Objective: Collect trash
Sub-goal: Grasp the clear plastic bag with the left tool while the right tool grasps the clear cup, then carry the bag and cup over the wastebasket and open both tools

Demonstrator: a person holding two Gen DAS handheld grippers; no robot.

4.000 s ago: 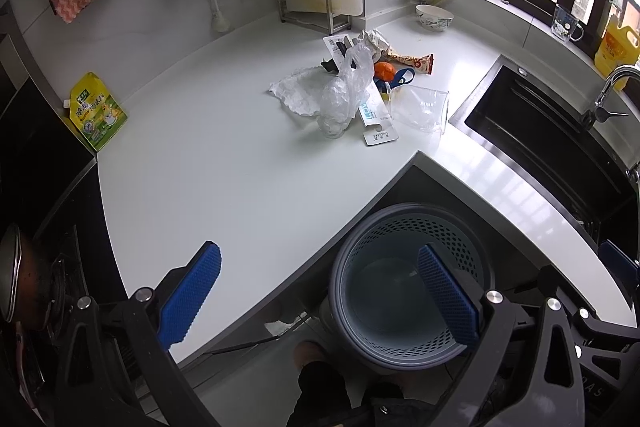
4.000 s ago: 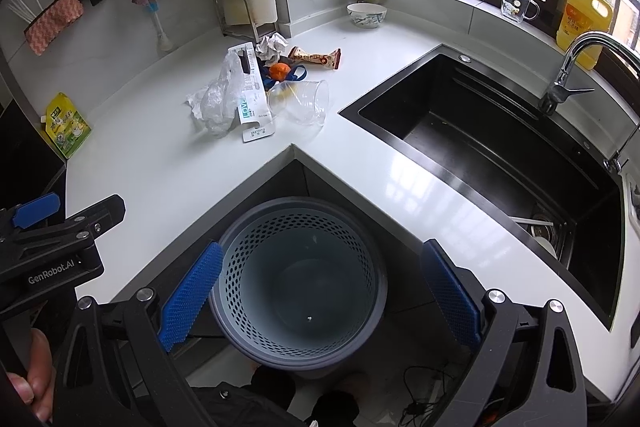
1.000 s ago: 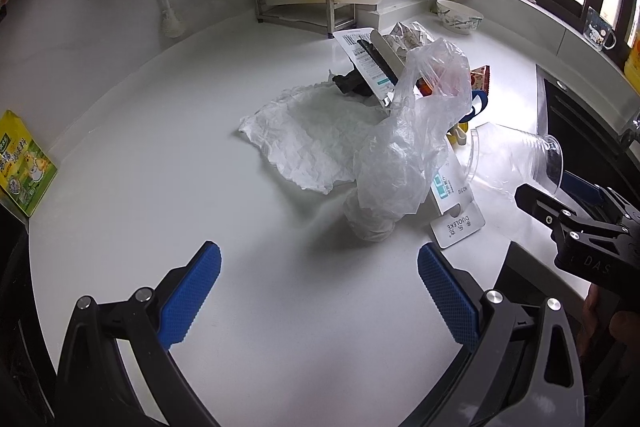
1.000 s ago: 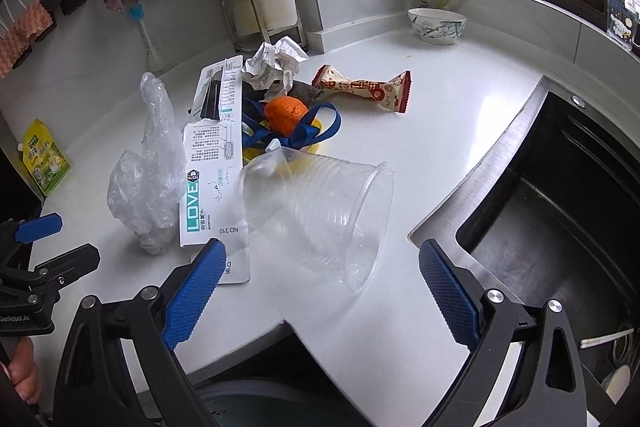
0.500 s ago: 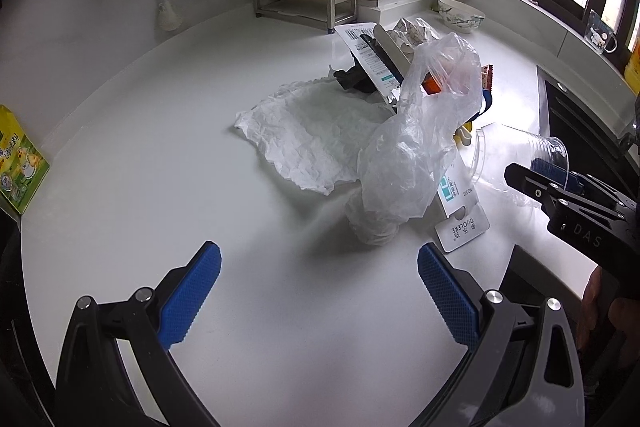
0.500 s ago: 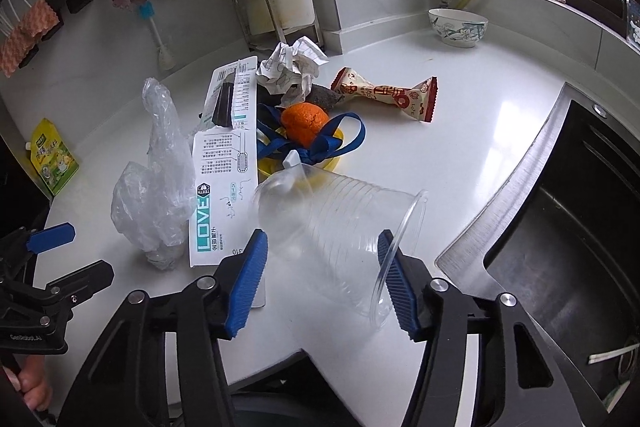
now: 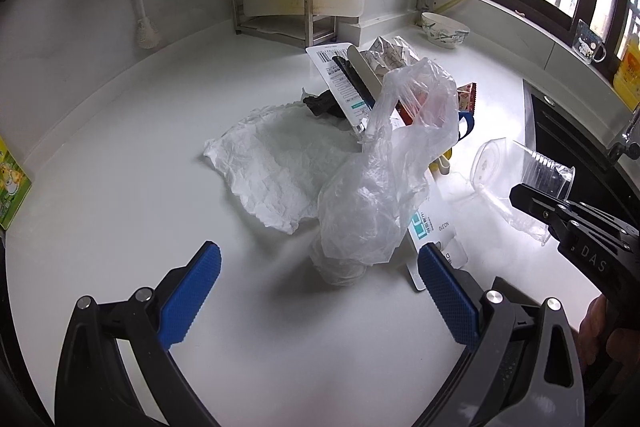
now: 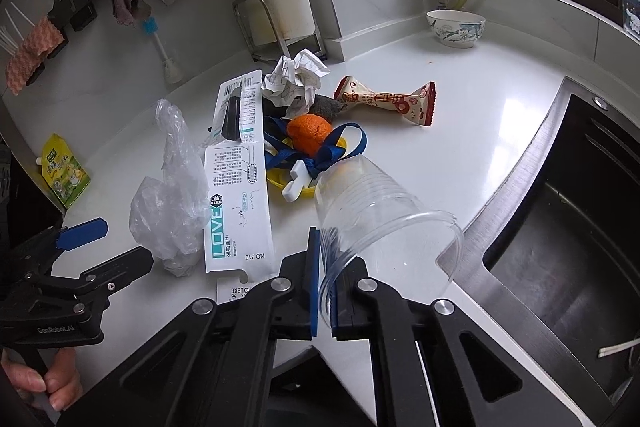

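right gripper [image 8: 324, 291] fingers nearly together, pinching the rim wall of 1 clear cup [image 8: 376, 211]; cup on its side, mouth toward cam, at edge of counter [image 8: 480, 131] w/ sink [image 8: 560, 227] at 3 o'clock. left gripper [image 7: 320, 291] fingers spread wide, touching nothing, hovering over counter w/ 1 plastic bag [image 7: 384, 195] just ahead at 12. 1 crumpled tissue sheet [image 7: 276, 163] at 11 of the bag. 1 white "love" card pack [image 8: 236, 203] lies flat btwn bag & cup. farther: 1 orange peel [image 8: 309, 133] on blue ribbon [image 8: 344, 147], 1 yellow lid [image 8: 288, 181], 1 snack wrapper [image 8: 388, 99], 1 paper ball [image 8: 296, 79]. 1 bowl [image 8: 455, 27] far at 1 o'clock.
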